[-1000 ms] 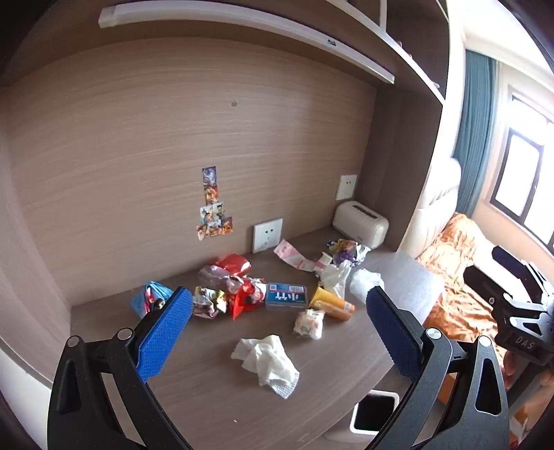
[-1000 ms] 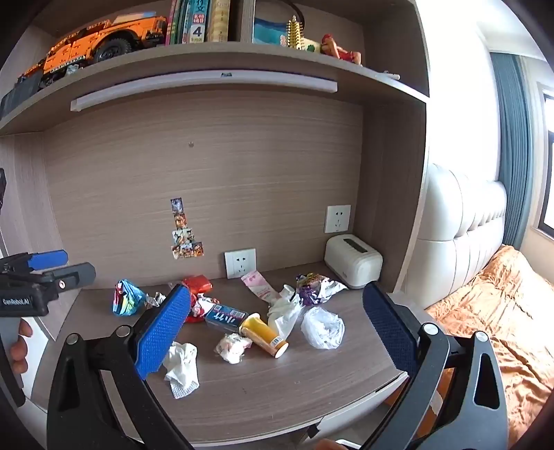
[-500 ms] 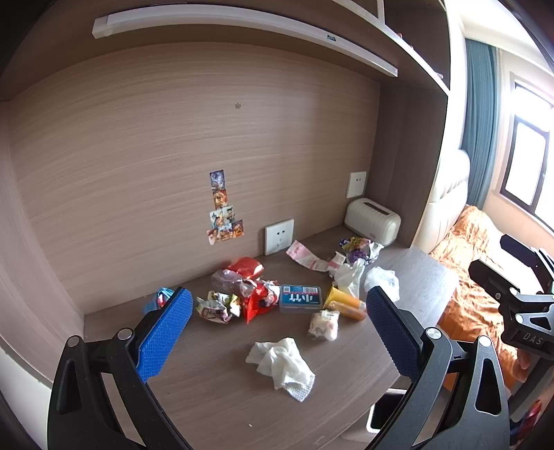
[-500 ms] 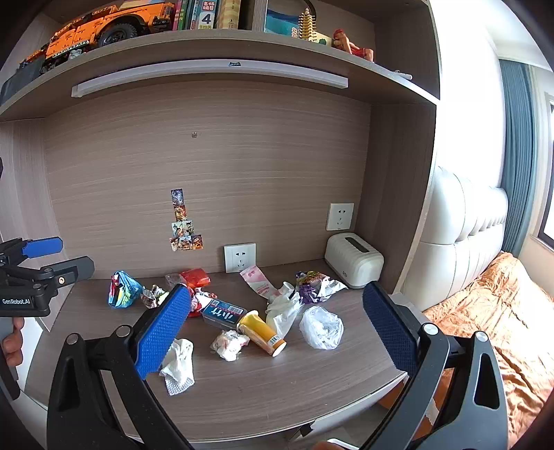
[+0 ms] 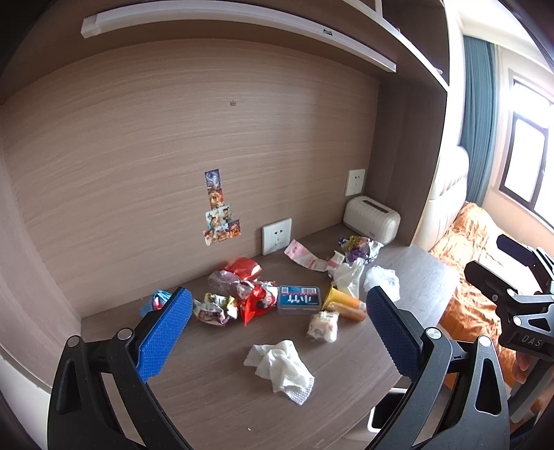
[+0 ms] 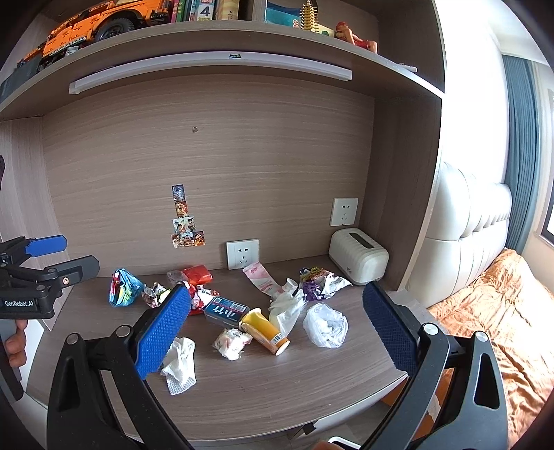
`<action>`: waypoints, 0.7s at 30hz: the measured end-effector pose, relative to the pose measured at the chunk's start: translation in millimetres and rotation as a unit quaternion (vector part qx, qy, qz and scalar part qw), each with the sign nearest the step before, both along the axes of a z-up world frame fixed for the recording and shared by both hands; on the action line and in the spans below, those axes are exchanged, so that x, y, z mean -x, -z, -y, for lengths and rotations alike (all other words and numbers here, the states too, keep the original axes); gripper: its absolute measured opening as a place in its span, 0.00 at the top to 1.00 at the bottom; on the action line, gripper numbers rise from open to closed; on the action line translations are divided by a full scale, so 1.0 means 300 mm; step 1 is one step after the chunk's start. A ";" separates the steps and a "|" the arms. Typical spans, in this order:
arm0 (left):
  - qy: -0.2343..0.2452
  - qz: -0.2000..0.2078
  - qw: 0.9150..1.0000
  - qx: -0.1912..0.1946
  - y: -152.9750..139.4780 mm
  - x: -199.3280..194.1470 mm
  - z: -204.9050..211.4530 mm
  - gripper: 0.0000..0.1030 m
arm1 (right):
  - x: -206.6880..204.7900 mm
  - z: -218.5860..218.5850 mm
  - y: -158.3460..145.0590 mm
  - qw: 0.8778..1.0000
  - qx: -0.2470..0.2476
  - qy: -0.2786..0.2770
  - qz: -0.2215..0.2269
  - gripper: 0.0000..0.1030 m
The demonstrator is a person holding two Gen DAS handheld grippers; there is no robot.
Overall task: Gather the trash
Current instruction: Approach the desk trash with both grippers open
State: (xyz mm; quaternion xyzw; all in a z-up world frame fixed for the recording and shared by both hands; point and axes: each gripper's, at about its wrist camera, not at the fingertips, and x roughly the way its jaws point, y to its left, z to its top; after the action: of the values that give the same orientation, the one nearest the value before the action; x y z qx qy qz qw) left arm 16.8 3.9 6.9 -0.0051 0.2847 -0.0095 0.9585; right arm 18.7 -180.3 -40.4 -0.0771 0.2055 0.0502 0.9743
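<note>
1. We hold the left gripper (image 5: 278, 332) with its blue pads spread wide and nothing between them, above the desk (image 5: 221, 398).
2. We hold the right gripper (image 6: 277, 325) the same way: jaws fully apart, empty, above the desk front edge.
3. In the right wrist view, the left tool's body at the left edge reads "GenRobot.AI". In the left wrist view, the right tool's body shows the letters "DAS"; the rest is cut off.
4. The trash lies scattered on the desk surface, none of it touching either tool:
   - a crumpled white tissue (image 5: 280, 368) nearest the front;
   - a small crumpled paper ball (image 5: 322, 330) behind it;
   - a yellow tube (image 6: 265, 330) lying on its side with a barcode near its end;
   - a blue box (image 5: 299, 299) with white characters and a barcode, just left of the tube;
   - a clear plastic bag (image 6: 325, 329) to the right;
   - red and multicoloured wrappers (image 5: 252, 297) toward the wall.
5. On the shelf, one book spine (image 6: 205, 10) shows the numeral "4"; other writing is too small to read.
</note>
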 end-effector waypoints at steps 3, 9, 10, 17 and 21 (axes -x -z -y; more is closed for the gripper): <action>0.001 -0.001 1.000 -0.001 0.004 -0.006 0.000 0.05 | -0.005 -0.006 0.001 1.000 0.002 -0.002 -0.001 0.04; 0.002 -0.002 1.000 0.003 0.007 -0.017 -0.002 0.05 | -0.012 -0.027 -0.001 1.000 0.009 -0.007 0.000 0.04; 0.002 -0.003 1.000 0.003 0.008 -0.020 -0.003 0.05 | -0.015 -0.029 -0.001 1.000 0.011 -0.007 0.000 0.04; 0.001 -0.006 1.000 0.008 0.019 -0.028 -0.008 0.05 | -0.023 -0.040 0.001 1.000 0.012 -0.011 -0.001 0.04; 0.003 -0.009 1.000 0.008 0.030 -0.035 -0.009 0.05 | -0.028 -0.041 0.004 1.000 0.007 -0.014 -0.008 0.04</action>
State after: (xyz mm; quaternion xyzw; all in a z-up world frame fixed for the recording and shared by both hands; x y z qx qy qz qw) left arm 27.3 6.5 -2.0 -0.0118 0.2932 -0.0141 0.9559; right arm 27.2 -168.1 -41.7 -0.0861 0.2126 0.0631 0.9713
